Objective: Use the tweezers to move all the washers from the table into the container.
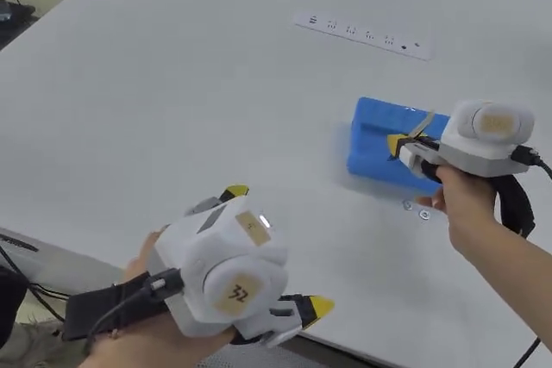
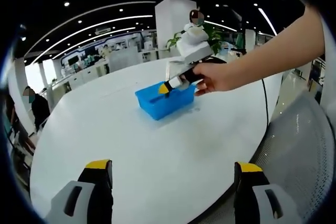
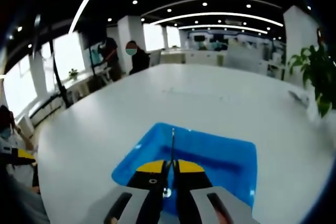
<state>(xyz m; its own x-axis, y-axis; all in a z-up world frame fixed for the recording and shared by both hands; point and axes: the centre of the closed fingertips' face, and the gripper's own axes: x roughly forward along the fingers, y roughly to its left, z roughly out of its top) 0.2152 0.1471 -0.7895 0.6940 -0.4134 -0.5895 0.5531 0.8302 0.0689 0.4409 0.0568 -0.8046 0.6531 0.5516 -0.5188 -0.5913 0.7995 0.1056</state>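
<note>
Left gripper (image 2: 173,166) gapes empty near me; right gripper (image 3: 170,167) clamps the tweezers (image 3: 172,145) over the blue container (image 3: 220,156), washers (image 1: 423,214) beside it

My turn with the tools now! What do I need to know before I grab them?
Left tool: open, holding nothing, low over the near edge of the table.
Right tool: shut on the tweezers, whose tips point over the blue container.
Two washers lie on the table just beside the container, near the right hand.
Done: cannot tell whether any washers are inside.
Left: tweeze both washers into the container.
</note>
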